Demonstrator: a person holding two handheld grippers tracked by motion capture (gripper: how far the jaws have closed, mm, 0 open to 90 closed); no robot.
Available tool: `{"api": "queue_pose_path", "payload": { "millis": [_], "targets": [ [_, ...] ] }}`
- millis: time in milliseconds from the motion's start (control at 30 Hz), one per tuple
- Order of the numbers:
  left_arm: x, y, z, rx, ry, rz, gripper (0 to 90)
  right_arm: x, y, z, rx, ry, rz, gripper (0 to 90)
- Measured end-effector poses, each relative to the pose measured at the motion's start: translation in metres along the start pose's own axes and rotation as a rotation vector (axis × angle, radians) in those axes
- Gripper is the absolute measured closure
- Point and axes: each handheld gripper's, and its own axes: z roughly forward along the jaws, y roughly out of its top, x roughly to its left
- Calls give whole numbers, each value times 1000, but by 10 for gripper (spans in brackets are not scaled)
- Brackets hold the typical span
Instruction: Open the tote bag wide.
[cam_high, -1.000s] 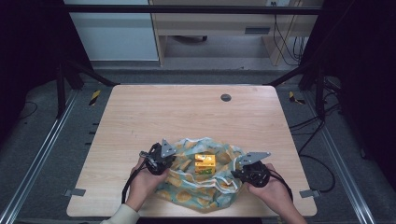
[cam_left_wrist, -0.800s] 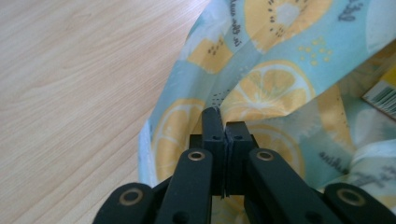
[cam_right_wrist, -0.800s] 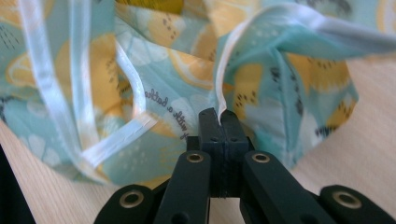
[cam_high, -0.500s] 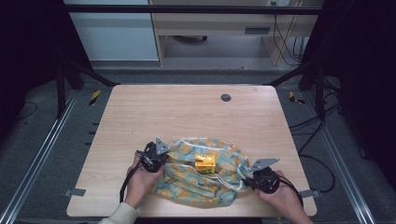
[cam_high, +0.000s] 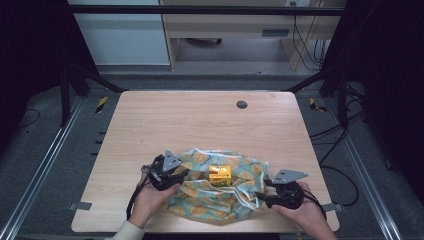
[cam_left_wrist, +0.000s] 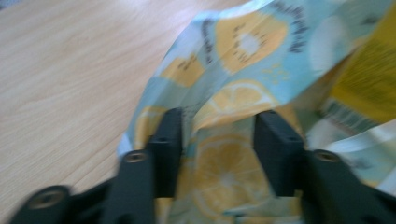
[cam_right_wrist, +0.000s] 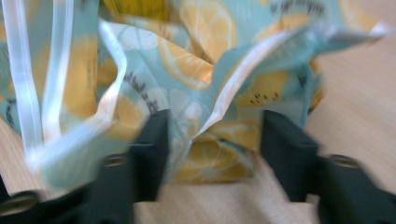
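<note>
Crumpled pale-blue cloth bag (cam_high: 220, 192) printed with yellow lemon slices, white straps trailing, spread flat between the left claw (cam_high: 176, 176) and the right claw (cam_high: 261, 198), an edge inside each open pair of jaws. Small yellow box (cam_high: 219, 175) upright on the fabric, between both claws.
</note>
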Motion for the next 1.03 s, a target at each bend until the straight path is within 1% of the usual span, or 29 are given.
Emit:
{"api": "queue_pose_path", "payload": {
  "millis": [33, 67, 100, 133, 200, 233, 267, 333, 400, 433, 500, 533, 600, 667, 700, 733, 767, 800, 867, 933, 1000, 1033],
  "targets": [
    [-1, 2, -5, -27, 0, -13, 414, 0, 1, -3, -17, 0, 6, 237],
    [-1, 5, -10, -50, -2, -27, 375, 0, 1, -7, -36, -5, 3, 183],
    [1, 8, -17, -73, 2, -39, 333, -1, 2, -11, -58, -12, 0, 147],
    [2, 10, -21, -86, 7, -49, 288, -3, 2, -16, -74, -18, 8, 114],
    [9, 14, -32, -120, 25, -79, 233, -9, 2, -23, -108, -32, 23, 93],
    [13, 15, -36, -125, 35, -91, 204, -13, 3, -28, -128, -40, 27, 71],
    [17, 15, -39, -124, 42, -98, 187, -17, 3, -31, -137, -44, 36, 68],
    [28, 11, -44, -127, 68, -125, 165, -25, 4, -37, -161, -72, 50, 68],
    [42, 3, -48, -114, 102, -151, 141, -34, 5, -39, -178, -107, 81, 69],
    [49, -2, -49, -105, 113, -166, 126, -40, 5, -39, -190, -128, 106, 69],
    [63, -13, -51, -82, 128, -190, 106, -49, 6, -37, -198, -165, 142, 68],
    [70, -19, -52, -66, 143, -199, 96, -53, 6, -36, -199, -183, 156, 69],
    [81, -32, -52, -26, 186, -203, 91, -61, 6, -30, -194, -218, 199, 71],
    [91, -44, -51, 25, 207, -209, 85, -69, 5, -24, -187, -264, 240, 88],
    [97, -52, -50, 49, 220, -223, 85, -72, 5, -22, -179, -278, 258, 89],
    [101, -57, -49, 71, 225, -233, 84, -77, 3, -17, -161, -303, 286, 98],
    [104, -62, -47, 86, 226, -246, 84, -80, 1, -14, -148, -326, 303, 115],
    [106, -64, -47, 91, 228, -254, 84, -83, -3, -11, -131, -349, 297, 119],
    [110, -67, -45, 98, 228, -267, 84, -86, -11, -9, -106, -362, 310, 120],
    [110, -67, -43, 104, 226, -270, 83, -86, -18, -9, -116, -365, 339, 116],
    [108, -66, -41, 109, 215, -257, 78, -85, -24, -11, -127, -391, 347, 109],
    [107, -66, -40, 110, 213, -253, 73, -85, -24, -13, -131, -391, 350, 107]
  ]
}}
